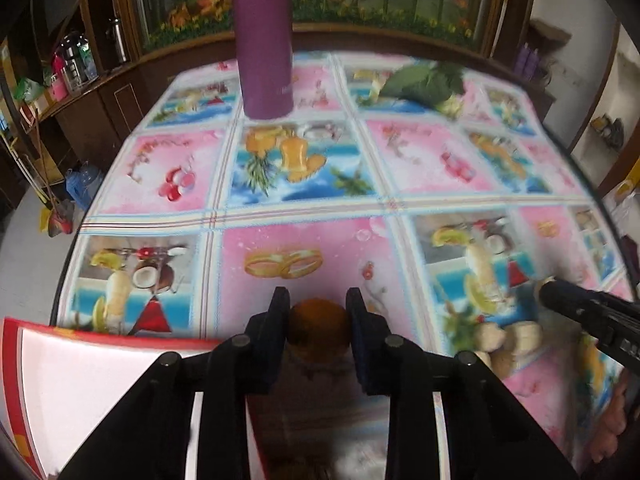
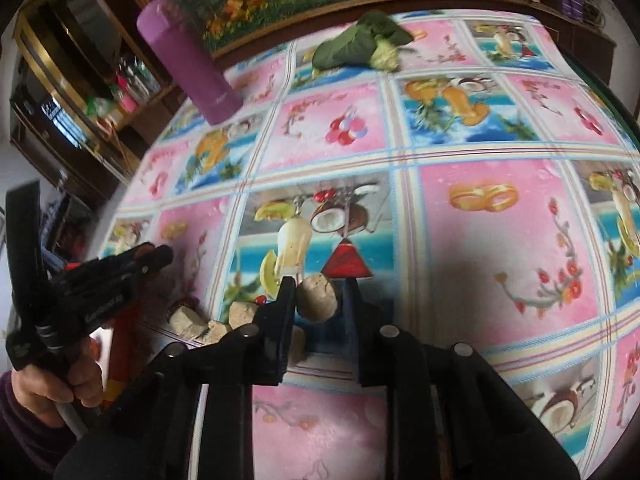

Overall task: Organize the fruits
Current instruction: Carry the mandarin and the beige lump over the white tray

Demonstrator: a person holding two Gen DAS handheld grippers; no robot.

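My left gripper is shut on a round brown-orange fruit and holds it above the patterned tablecloth, beside a red-rimmed white tray at lower left. My right gripper is shut on a beige chunk just above the cloth. Several more beige chunks lie on the cloth to its left; they also show in the left wrist view. The left gripper shows in the right wrist view, the right gripper's finger in the left wrist view.
A tall purple bottle stands at the far middle of the table, also in the right wrist view. A green leafy vegetable lies at the far side. Dark wooden cabinets surround the table edge.
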